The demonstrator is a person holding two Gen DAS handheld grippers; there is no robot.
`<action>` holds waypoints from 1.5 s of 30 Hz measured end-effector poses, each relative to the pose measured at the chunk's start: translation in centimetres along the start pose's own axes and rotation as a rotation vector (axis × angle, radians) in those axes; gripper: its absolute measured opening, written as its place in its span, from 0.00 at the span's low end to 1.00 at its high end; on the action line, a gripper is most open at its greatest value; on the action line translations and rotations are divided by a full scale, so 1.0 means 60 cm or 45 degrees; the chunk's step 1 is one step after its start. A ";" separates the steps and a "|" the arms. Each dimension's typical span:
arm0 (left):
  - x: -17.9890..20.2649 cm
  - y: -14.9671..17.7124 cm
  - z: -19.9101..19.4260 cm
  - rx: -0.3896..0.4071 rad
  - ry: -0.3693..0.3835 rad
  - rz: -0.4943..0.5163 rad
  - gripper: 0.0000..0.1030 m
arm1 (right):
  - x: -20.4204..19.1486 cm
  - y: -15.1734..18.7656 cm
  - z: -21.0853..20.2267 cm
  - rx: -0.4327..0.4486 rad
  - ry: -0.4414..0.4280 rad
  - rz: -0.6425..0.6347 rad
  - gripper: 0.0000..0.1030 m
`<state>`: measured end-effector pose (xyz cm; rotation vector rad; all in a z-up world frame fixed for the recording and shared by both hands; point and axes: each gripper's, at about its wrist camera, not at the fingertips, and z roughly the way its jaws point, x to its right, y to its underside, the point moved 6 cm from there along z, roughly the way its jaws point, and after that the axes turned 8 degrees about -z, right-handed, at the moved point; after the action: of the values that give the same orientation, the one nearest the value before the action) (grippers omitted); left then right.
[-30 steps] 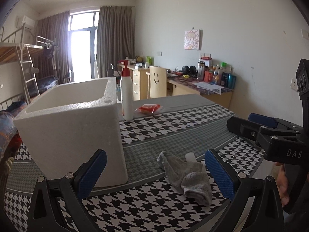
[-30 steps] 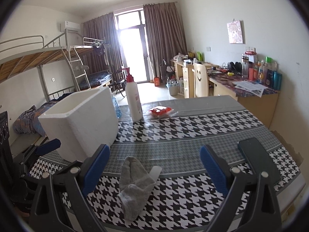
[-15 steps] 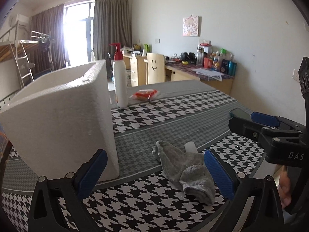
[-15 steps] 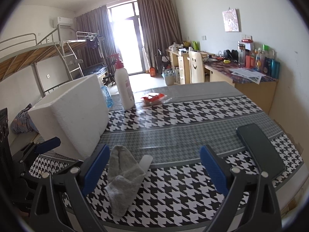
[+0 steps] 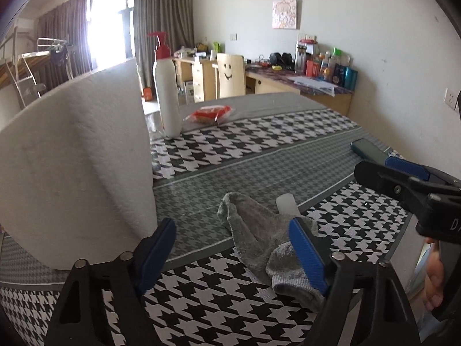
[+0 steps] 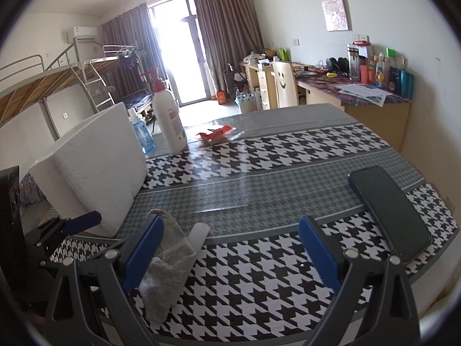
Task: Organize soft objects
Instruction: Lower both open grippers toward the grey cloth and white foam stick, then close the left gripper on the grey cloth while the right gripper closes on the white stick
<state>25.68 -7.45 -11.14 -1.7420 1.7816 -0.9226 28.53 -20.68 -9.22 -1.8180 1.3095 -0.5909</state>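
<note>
Grey sock [image 5: 259, 236], crumpled knit, lies within closing left gripper [image 5: 230, 248]; right gripper [image 6: 230, 248] gapes empty

Daylight floods through the glass door [image 6: 184, 49] at twelve o'clock, flanked by brown curtains [image 6: 227, 40]. A bunk bed [image 6: 43, 86] stands at ten o'clock; a cluttered desk [image 6: 360, 92] lines the pale wall [image 6: 403, 14] at two o'clock, a smiley-faced chair [image 6: 283, 85] beside it.
</note>
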 end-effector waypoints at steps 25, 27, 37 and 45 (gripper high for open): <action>0.005 0.020 0.057 -0.161 0.050 -0.006 0.59 | 0.005 0.018 0.051 -0.123 -0.070 -0.023 0.94; 0.006 0.020 0.061 -0.168 0.054 -0.006 0.59 | 0.002 0.020 0.055 -0.138 -0.077 -0.032 0.92; 0.009 0.025 0.064 -0.193 0.100 0.004 0.57 | -0.010 0.033 0.098 -0.282 -0.171 -0.009 0.56; 0.010 0.029 0.069 -0.214 0.109 0.012 0.57 | -0.029 0.030 0.120 -0.326 -0.223 -0.011 0.56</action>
<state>27.52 -8.66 -15.11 -1.8191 1.9713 -0.8778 32.32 -16.93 -14.64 -2.0324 1.3049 -0.2696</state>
